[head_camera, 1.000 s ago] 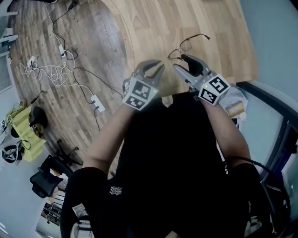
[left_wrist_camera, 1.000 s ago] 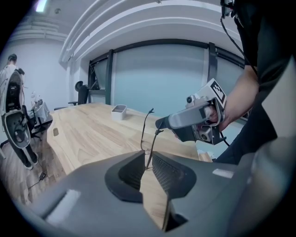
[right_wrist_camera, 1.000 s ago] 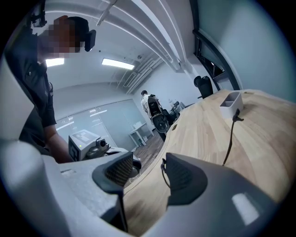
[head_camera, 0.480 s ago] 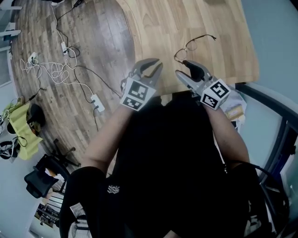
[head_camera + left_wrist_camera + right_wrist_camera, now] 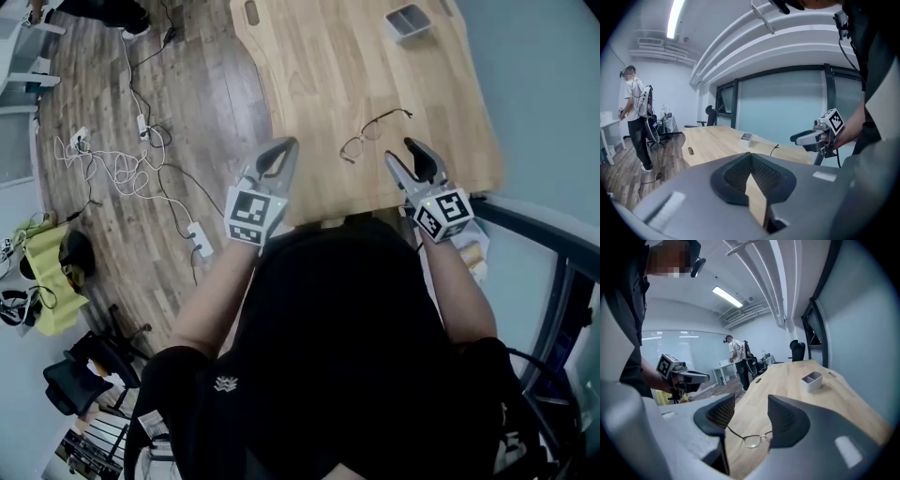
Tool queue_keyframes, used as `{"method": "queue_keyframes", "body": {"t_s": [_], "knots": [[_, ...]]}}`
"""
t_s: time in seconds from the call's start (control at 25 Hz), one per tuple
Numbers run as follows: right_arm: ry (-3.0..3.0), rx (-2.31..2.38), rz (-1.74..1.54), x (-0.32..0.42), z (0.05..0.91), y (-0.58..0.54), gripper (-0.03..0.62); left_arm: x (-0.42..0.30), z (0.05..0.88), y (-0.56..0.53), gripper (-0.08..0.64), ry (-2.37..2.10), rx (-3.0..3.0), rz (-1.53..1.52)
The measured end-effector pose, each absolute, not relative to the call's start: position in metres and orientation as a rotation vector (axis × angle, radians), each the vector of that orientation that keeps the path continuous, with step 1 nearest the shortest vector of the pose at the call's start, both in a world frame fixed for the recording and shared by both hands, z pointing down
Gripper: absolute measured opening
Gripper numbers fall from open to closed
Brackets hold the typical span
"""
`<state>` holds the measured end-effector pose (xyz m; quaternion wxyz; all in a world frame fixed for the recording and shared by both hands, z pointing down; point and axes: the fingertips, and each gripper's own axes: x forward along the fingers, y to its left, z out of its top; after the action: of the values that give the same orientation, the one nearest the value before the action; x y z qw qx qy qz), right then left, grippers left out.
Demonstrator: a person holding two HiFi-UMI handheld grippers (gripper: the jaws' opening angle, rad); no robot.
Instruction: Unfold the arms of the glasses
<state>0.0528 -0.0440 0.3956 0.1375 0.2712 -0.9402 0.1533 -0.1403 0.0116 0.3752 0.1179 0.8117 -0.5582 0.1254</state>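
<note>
Thin wire-framed glasses [image 5: 364,139] lie on the wooden table [image 5: 319,66], one arm stretched out toward the far right. Neither gripper touches them. My left gripper [image 5: 282,150] hovers over the table's near edge, left of the glasses; its jaws have just been closing and now meet with nothing between them [image 5: 751,157]. My right gripper [image 5: 416,157] hangs to the right of the glasses and nearer to me, and it is open. In the right gripper view the glasses [image 5: 752,440] show through the gap between its jaws [image 5: 751,401], lying on the table beyond them.
A small grey two-part tray [image 5: 408,19] stands at the far end of the table. White cables and a power strip [image 5: 122,159] lie on the wood floor at left. A person [image 5: 635,117] stands beyond the table's far end.
Both grippers have risen and drawn apart, away from the glasses. The right one was close beside the glasses and now stands clear of them. The left jaws went from slightly open to shut.
</note>
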Motion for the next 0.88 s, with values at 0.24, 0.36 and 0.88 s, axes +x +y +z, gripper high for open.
{"method": "queue_keyframes", "body": {"t_s": [0.24,0.36,0.88], "knots": [[-2.728,0.849,0.358,0.077,0.388,-0.064,0.105,-0.138,0.36,0.0,0.006,-1.723,2.343,0.36],[-2.752,0.816,0.314,0.084,0.386,-0.064,0.044,-0.132,0.362,-0.004,0.006,-1.736,2.32,0.384],[-2.744,0.732,0.24,0.103,0.405,-0.075,0.0,-0.109,0.381,-0.001,0.006,-1.834,2.263,0.43]]}}
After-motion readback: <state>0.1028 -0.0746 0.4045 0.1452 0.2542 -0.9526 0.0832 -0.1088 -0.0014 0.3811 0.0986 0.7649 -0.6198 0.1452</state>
